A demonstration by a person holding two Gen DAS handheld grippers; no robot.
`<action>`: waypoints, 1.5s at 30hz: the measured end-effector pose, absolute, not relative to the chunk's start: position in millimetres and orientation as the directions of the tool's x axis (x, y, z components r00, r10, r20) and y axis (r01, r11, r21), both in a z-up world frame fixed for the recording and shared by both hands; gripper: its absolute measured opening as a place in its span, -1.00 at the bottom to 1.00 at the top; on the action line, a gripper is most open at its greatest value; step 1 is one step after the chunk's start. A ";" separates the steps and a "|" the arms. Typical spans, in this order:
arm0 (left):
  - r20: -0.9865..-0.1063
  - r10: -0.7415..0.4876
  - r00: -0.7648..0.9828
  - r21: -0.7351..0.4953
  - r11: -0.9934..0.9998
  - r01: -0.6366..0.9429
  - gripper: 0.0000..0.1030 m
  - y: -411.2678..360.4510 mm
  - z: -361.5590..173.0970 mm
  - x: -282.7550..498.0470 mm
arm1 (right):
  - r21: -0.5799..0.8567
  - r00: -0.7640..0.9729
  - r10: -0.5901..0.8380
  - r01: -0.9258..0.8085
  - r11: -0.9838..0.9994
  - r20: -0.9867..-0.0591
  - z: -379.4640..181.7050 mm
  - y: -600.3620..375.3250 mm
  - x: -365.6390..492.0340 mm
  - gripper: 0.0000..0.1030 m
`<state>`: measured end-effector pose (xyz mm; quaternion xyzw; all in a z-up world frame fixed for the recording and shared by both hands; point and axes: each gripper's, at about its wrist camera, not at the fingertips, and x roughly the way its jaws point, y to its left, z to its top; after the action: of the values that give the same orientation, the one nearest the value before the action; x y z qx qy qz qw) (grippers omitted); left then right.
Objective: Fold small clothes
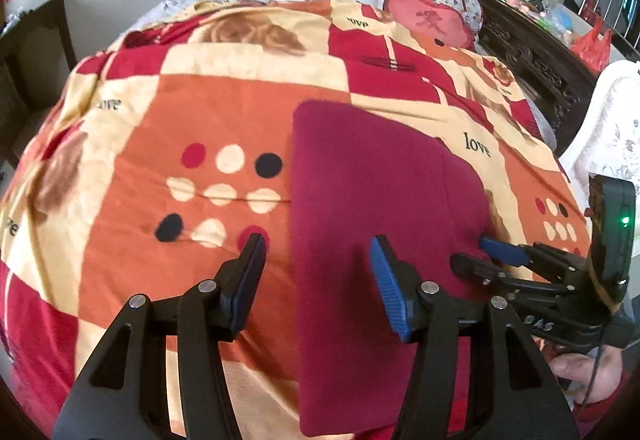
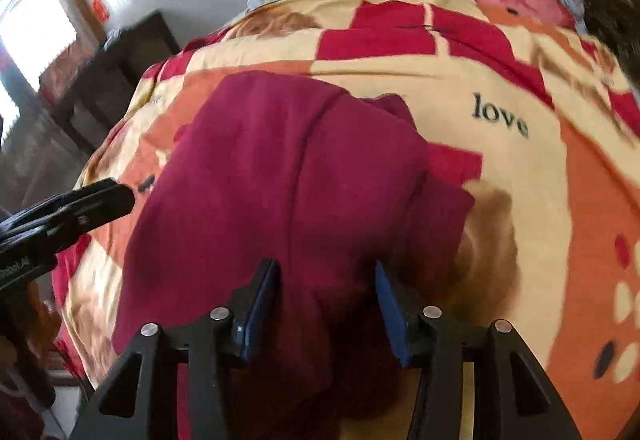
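Here, a maroon garment (image 1: 372,208) lies folded lengthwise across the centre of both frames on a patterned bedspread (image 1: 224,112), while the left gripper (image 1: 318,264) and right gripper (image 2: 327,290) hover spread and empty over its near edge, apparently poised for the next fold.

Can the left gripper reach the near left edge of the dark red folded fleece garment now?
Probably yes. The left gripper hangs open over that edge of the dark red folded fleece garment, and only the patterned quilt lies beneath it.
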<state>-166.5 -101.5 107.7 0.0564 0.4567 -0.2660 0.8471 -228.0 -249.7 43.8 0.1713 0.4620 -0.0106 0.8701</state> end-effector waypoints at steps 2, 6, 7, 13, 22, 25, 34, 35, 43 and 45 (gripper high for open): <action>-0.800 -0.395 0.452 -0.142 0.856 0.497 0.05 -100.3 108.3 -169.0 | 0.280 0.579 0.132 0.174 0.944 -0.805 48.5 -248.4 -232.5 -0.08; -0.793 -0.385 0.472 -0.122 0.860 0.496 0.06 -100.5 111.7 -175.8 | 0.276 0.609 0.114 0.179 0.944 -0.785 64.7 -242.0 -246.0 -0.08; -0.790 -0.381 0.480 -0.115 0.861 0.495 0.06 -100.4 113.4 -178.0 | 0.273 0.620 0.106 0.182 0.945 -0.778 69.5 -240.0 -249.4 -0.08; -0.773 -0.384 0.505 -0.111 0.866 0.488 0.06 -96.7 123.2 -188.2 | 0.223 0.682 0.025 0.204 0.953 -0.731 102.3 -224.6 -261.1 -0.04; -0.748 -0.380 0.544 -0.080 0.866 0.494 0.06 -89.8 138.8 -206.0 | 0.200 0.707 -0.012 0.216 0.956 -0.707 116.8 -207.5 -274.6 -0.03; -0.738 -0.381 0.556 -0.081 0.869 0.488 0.06 -85.6 143.1 -208.7 | 0.189 0.705 -0.022 0.220 0.957 -0.709 119.5 -204.2 -278.2 -0.03; -0.720 -0.385 0.578 -0.072 0.869 0.489 0.06 -82.4 151.2 -219.1 | 0.197 0.713 -0.029 0.232 0.953 -0.701 125.6 -201.4 -288.0 -0.02; -0.720 -0.385 0.578 -0.072 0.869 0.489 0.06 -82.5 151.3 -219.1 | 0.198 0.712 -0.028 0.233 0.952 -0.702 125.8 -201.2 -288.5 -0.02; -0.716 -0.386 0.582 -0.071 0.869 0.489 0.06 -82.2 152.6 -221.7 | 0.200 0.709 -0.030 0.239 0.950 -0.704 126.1 -201.4 -291.2 -0.01; -0.718 -0.385 0.580 -0.072 0.870 0.489 0.06 -82.0 152.8 -222.3 | 0.202 0.707 -0.028 0.240 0.949 -0.707 125.3 -200.4 -291.7 -0.01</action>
<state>-222.3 -82.0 152.8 0.0669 0.3866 -0.2465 0.8862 -291.7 -200.4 125.3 0.1411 0.3759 -0.0735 0.9129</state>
